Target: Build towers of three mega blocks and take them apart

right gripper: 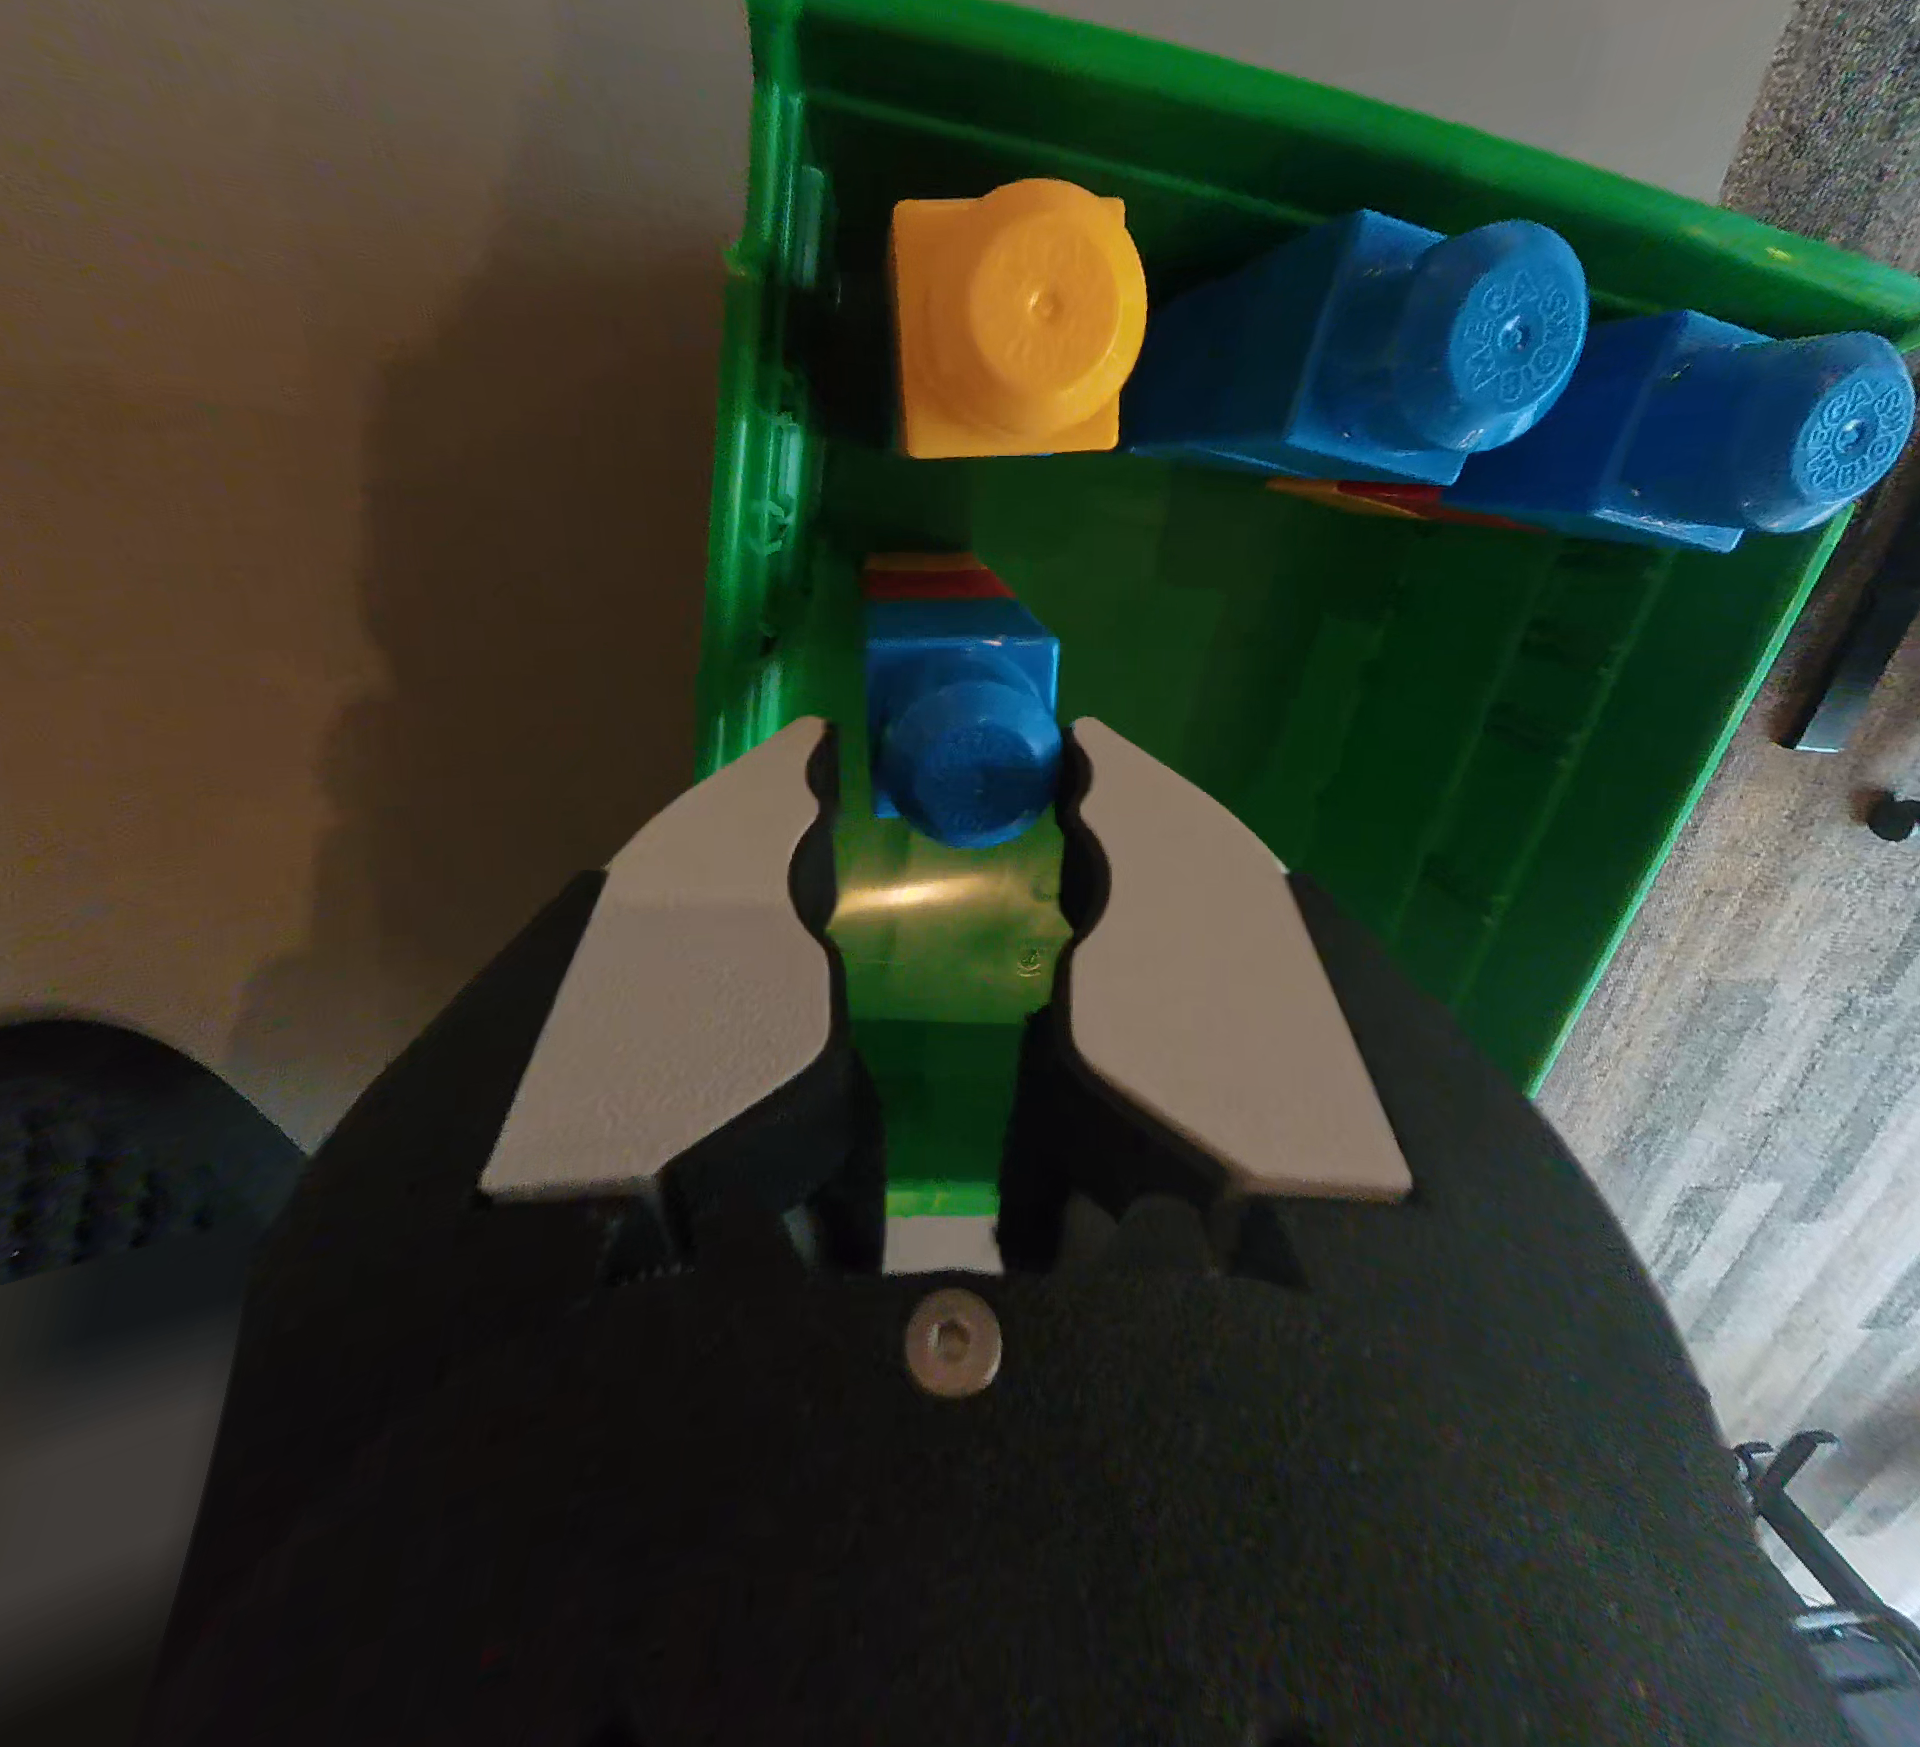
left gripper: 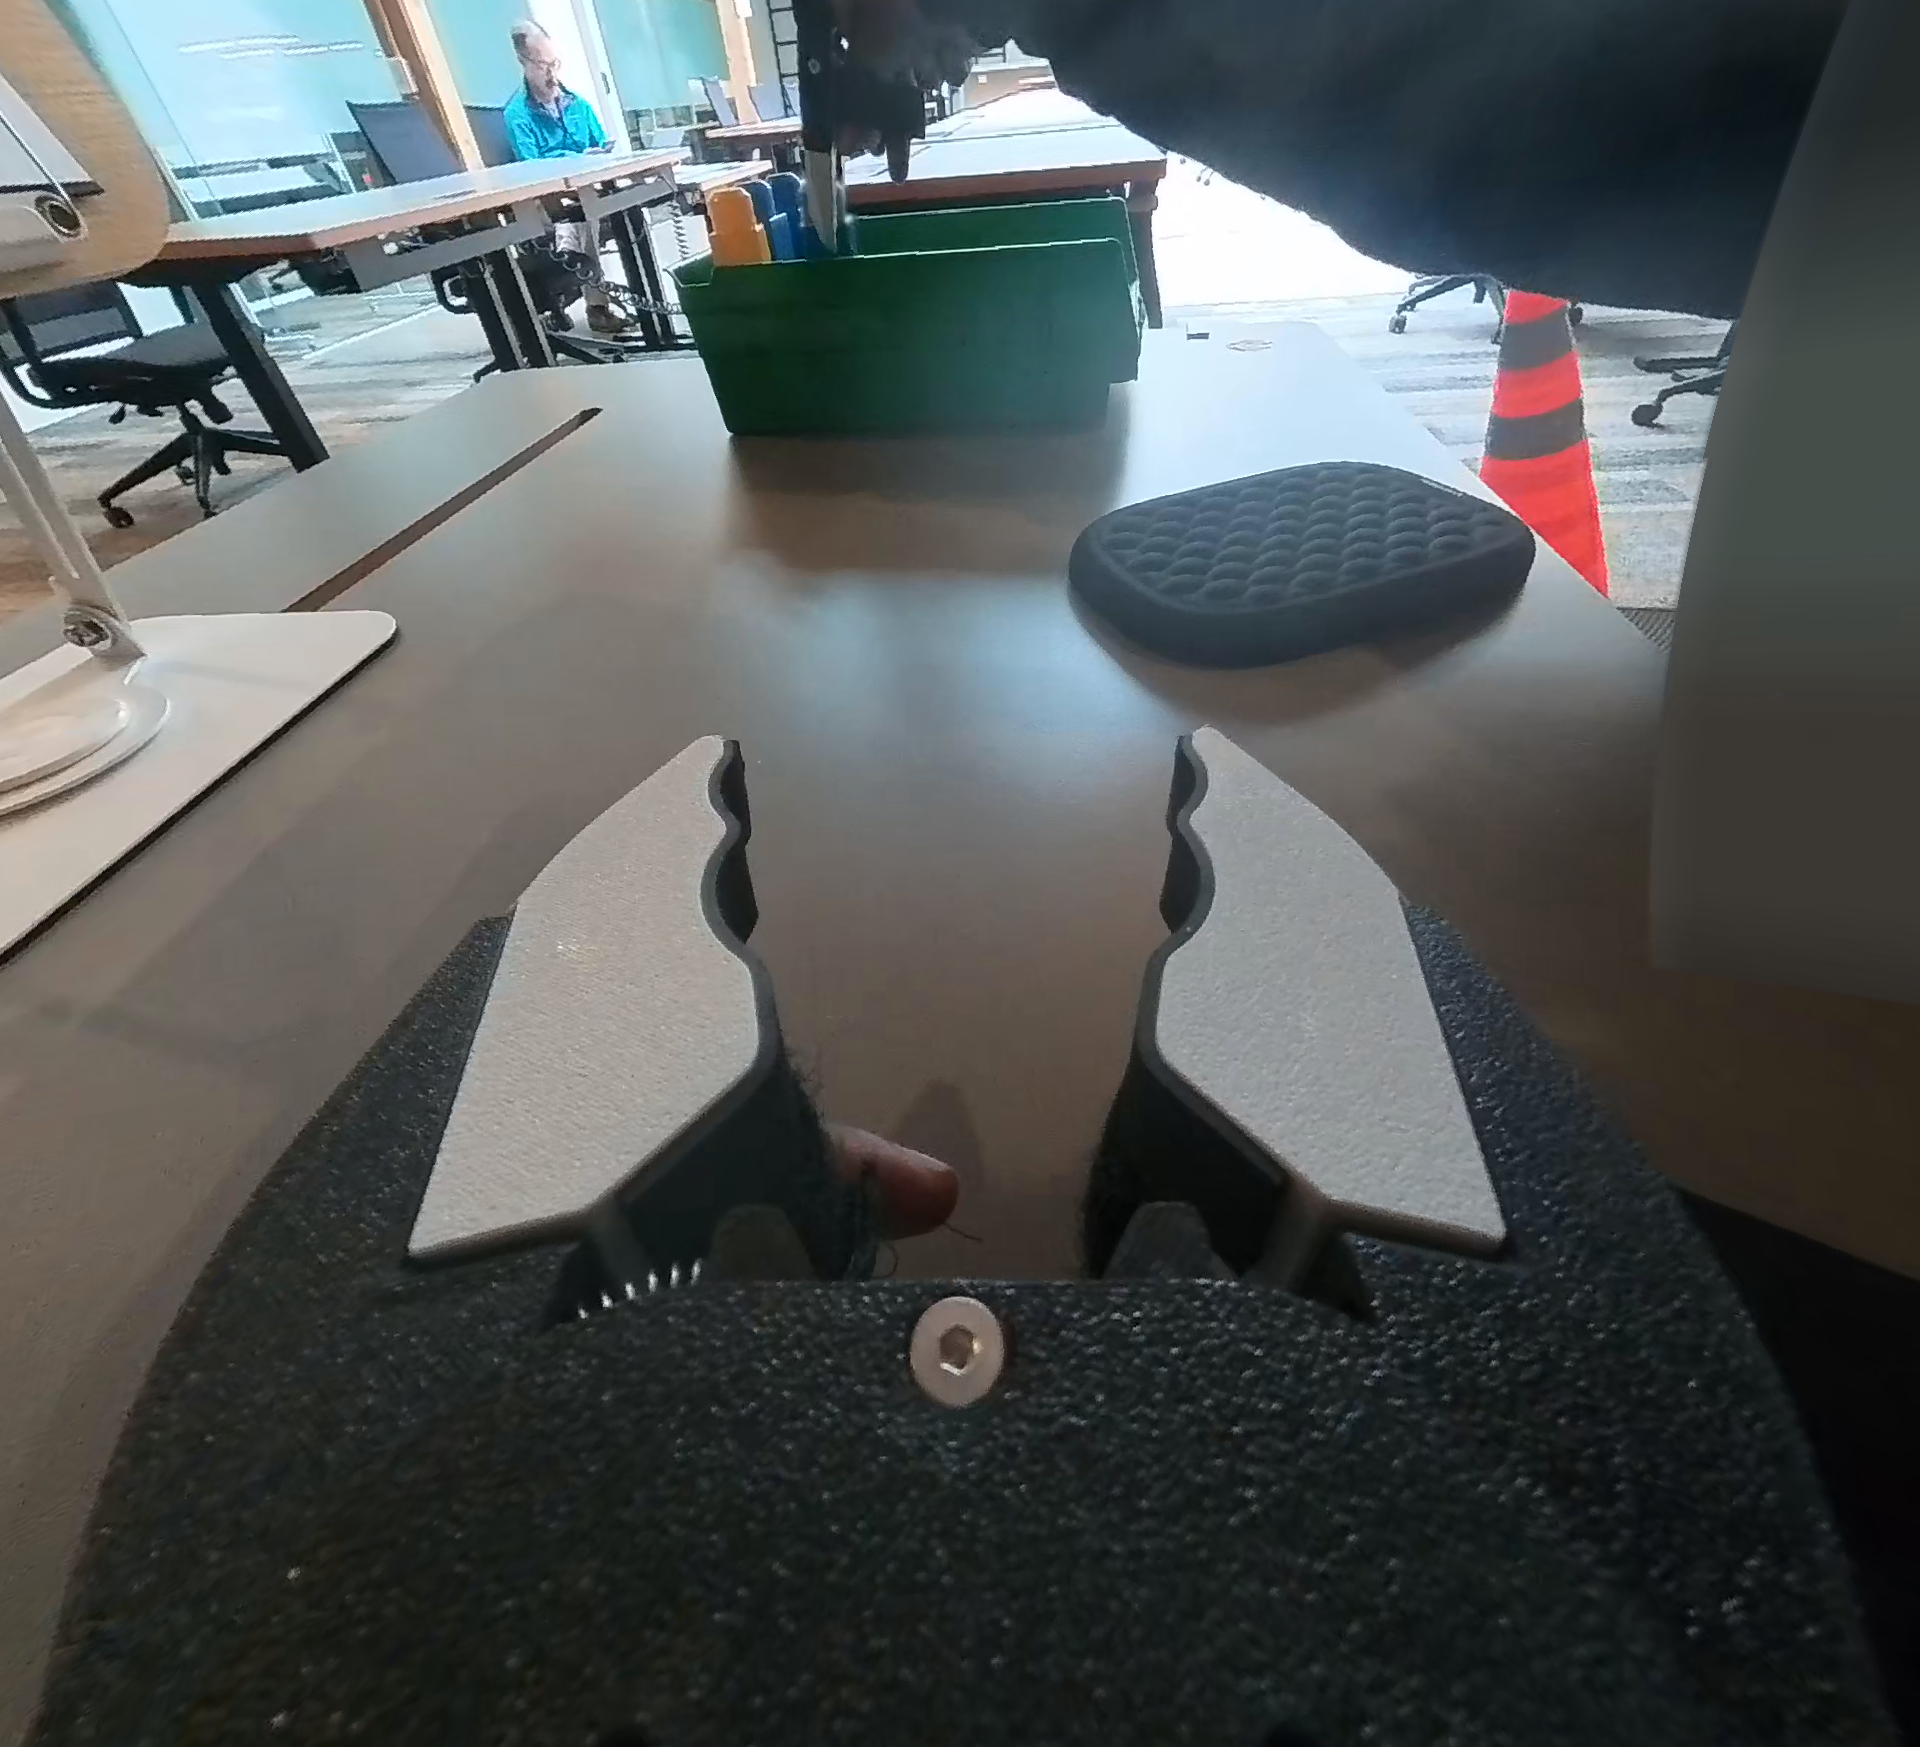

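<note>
right tongs (right gripper: 948, 767) flanking blue-topped tower (right gripper: 961, 710), green bin (right gripper: 1351, 762)

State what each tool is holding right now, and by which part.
The left tool holds nothing; it is open above the table. The right tool, inside the green bin, flanks the blue-topped tower's stud; whether it grips cannot be told.

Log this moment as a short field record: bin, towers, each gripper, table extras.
bin: green bin on the brown table, far end
towers: four stand inside the bin; one yellow-topped tower, two blue-topped towers leaning at the far wall, one blue-topped tower nearest the right gripper
right gripper: reaching down into the bin, fingers either side of that tower's top stud; contact cannot be judged
left gripper: open, empty, low over the table
extras: black dimpled pad, white stand base
</note>
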A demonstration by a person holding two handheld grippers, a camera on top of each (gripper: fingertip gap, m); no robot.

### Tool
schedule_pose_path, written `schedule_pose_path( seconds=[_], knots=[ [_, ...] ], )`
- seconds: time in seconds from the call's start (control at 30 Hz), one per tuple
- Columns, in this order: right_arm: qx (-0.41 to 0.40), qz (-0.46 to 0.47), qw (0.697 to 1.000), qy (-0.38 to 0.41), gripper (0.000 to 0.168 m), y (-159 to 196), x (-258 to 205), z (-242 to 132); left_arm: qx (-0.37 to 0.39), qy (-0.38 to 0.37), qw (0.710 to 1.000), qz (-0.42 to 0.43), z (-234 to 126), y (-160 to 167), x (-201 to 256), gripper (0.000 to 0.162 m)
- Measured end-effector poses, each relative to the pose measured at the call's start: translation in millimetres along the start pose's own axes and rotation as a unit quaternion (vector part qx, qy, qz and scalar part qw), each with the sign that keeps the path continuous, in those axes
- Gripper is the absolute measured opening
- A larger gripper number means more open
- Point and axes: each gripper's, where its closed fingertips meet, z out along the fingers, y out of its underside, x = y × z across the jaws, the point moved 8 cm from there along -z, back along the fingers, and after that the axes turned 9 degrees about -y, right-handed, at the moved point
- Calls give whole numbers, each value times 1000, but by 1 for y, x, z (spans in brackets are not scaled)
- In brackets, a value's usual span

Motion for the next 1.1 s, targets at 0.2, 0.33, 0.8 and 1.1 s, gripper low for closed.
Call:
schedule_pose_path(
  seconds=[0.2,0.33,0.8,1.1],
  knots=[
    [14,-7,1000,8,49,-1,-3,-6,-1,0,1000,2,0,0,0,77],
    [48,-15,998,30,65,-1,-7,-22,-1,-2,1000,2,0,0,0,77],
    [498,-210,839,-56,103,56,-147,-95,2,-17,1000,-2,0,0,-2,78],
    [570,-214,777,-163,99,118,-225,-23,4,-31,999,-12,0,0,-5,78]
  ],
)
